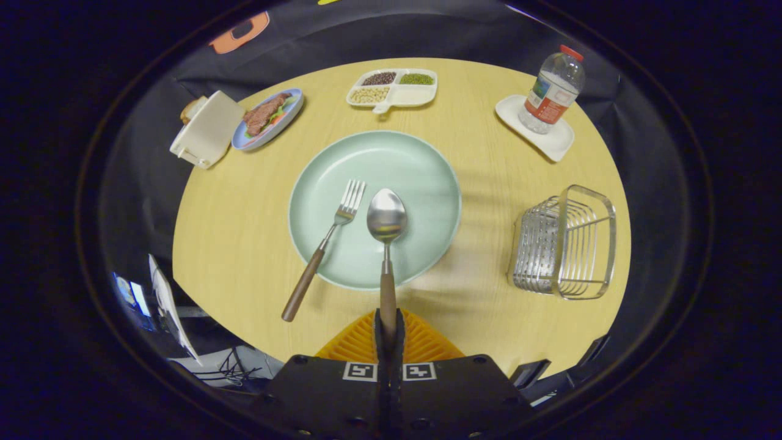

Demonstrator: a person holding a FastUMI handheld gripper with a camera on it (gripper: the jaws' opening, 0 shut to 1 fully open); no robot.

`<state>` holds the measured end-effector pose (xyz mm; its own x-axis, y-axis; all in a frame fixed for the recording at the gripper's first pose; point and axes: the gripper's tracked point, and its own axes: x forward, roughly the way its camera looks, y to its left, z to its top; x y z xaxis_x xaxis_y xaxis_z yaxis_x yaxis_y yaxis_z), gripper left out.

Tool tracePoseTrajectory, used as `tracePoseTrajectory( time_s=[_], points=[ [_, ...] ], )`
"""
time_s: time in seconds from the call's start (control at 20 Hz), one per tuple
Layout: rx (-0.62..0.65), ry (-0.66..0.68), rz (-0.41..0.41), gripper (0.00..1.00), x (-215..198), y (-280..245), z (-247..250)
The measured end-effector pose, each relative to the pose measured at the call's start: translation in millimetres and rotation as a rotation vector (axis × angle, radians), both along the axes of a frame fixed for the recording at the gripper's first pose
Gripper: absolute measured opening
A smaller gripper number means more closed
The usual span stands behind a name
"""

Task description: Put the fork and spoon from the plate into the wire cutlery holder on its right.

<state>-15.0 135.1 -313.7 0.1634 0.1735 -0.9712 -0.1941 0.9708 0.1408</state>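
Two utensils to move and one's already in the clamp, by the look of it: from the gripper view, the gripper (389, 333) has its fingers pinched together on the brown wooden handle of the shiny steel spoon (386, 244), whose bowl sits over the near half of the round pale-green plate (427, 183); can't really tell if it's lifted off or touching. The steel fork with the matching wooden handle (324, 247) lies just left of it, tines on the plate, handle hanging off the rim onto the round light-wood table (244, 232). If I were doing this, I'd lift straight up first so the bowl clears the plate rim, swing right, then tip the spoon so the handle goes down into the silver wire cutlery holder (565, 244), which stands well right of the plate and looks empty. The grip is way back on the handle, so the spoon could pivot; slow is better. As for the other containers, the white divided tray (392, 90) beyond the plate holds dark beans, green beans and pale ones, with one compartment that looks bare or whitish. A small blue plate (269, 119) at far left carries meat with some veg, next to a white boxy thing (208, 128) I can't identify. Far right, a clear plastic bottle with a red cap (553, 88) stands on a white coaster (559, 143).
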Motion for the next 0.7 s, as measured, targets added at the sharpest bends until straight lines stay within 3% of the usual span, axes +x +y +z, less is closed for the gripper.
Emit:
tracePoseTrajectory(
  time_s=[0.4,0.7],
  points=[
    [0.038,-0.031,-0.158,0.00,11.4,-86.4,93.7],
    [-0.003,0.071,-0.259,0.00,-5.4,-139.6,79.7]
  ],
)
